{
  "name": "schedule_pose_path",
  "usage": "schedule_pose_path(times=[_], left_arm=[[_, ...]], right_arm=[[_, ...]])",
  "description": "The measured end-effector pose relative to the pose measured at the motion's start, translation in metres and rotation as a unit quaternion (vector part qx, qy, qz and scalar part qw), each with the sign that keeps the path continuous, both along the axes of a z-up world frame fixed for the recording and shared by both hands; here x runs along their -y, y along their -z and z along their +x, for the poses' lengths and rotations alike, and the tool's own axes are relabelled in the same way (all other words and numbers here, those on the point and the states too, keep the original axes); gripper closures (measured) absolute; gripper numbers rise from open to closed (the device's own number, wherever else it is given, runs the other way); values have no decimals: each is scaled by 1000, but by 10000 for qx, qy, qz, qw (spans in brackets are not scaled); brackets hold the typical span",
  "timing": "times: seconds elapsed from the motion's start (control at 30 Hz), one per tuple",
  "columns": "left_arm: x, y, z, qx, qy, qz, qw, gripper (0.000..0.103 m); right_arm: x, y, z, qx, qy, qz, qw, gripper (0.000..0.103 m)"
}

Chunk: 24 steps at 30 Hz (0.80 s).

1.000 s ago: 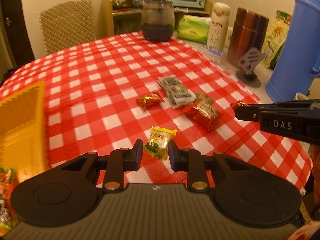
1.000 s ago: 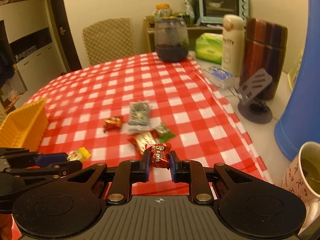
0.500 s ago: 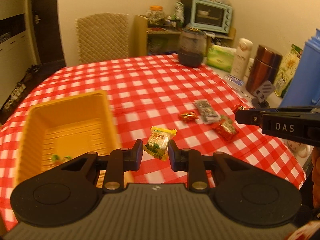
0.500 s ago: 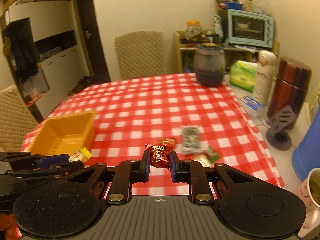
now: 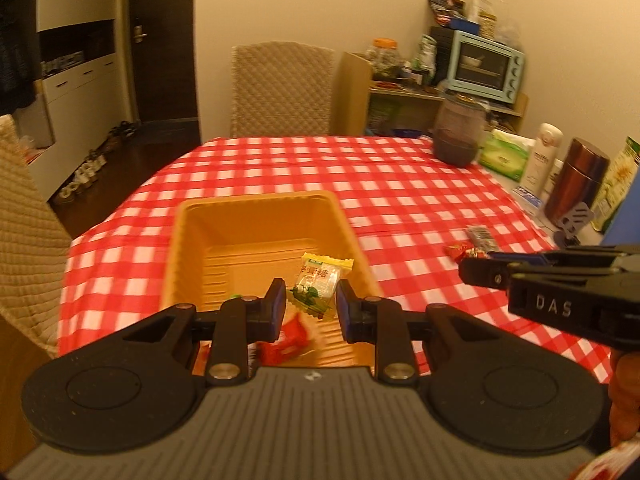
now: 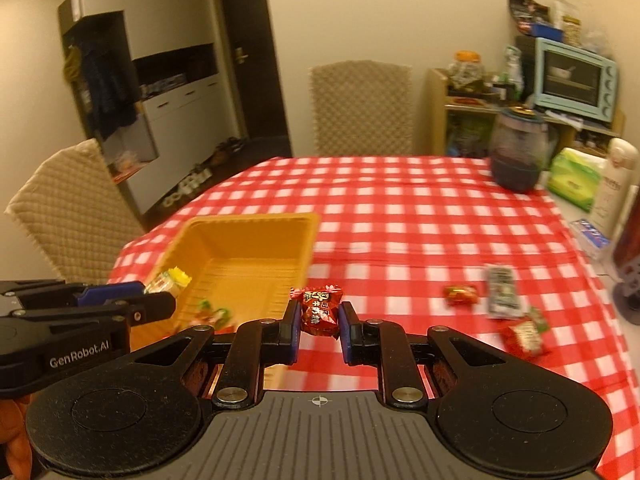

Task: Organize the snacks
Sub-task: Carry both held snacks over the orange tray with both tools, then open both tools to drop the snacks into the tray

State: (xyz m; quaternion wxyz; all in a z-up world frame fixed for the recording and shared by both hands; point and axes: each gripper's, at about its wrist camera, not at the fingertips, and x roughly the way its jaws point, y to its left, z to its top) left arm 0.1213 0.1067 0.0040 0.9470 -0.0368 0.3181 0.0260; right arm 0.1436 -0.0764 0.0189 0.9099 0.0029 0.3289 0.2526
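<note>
Checked cloth (image 5: pixel 280 168) covers the table, chair and shelves behind. We hold two candies. Left gripper (image 5: pixel 311 304), lower centre of the left view, pinches a yellow candy (image 5: pixel 318 285) above the near part of the tray (image 5: pixel 256 202); jaws press on the wrapper sides. Right gripper (image 6: pixel 319 326), lower centre of the right view, pinches a red candy (image 6: pixel 318 311); it sits just right of the tray's near right wall, over cloth, not yet over the opening.

Risks, our judgement: releasing red now would drop it outside the tray. Both grippers crowd the same near corner, so they could bump. Wrappers are slick, a loose pinch could let one slip.

Room: tray's far half is bare, a few candies lie at its near end. Three more snacks (image 6: pixel 502 294) lie at right on the cloth, well apart from the tray. Open cloth beyond, jar (image 6: pixel 518 152) far upper right.
</note>
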Motion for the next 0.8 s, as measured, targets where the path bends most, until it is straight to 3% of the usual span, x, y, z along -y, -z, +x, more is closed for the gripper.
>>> schedule_pose_path(times=[0.43,0.8], left_arm=[[-58,14,-21,-189,-501,-30,9986,79],[-59,34,-4,-384,-423,-128,9983,79]], right_arm=[[-48,19,3,-141,-362,-107,9992,83],[-57,37,15,-307,-383,-152,9987,83]])
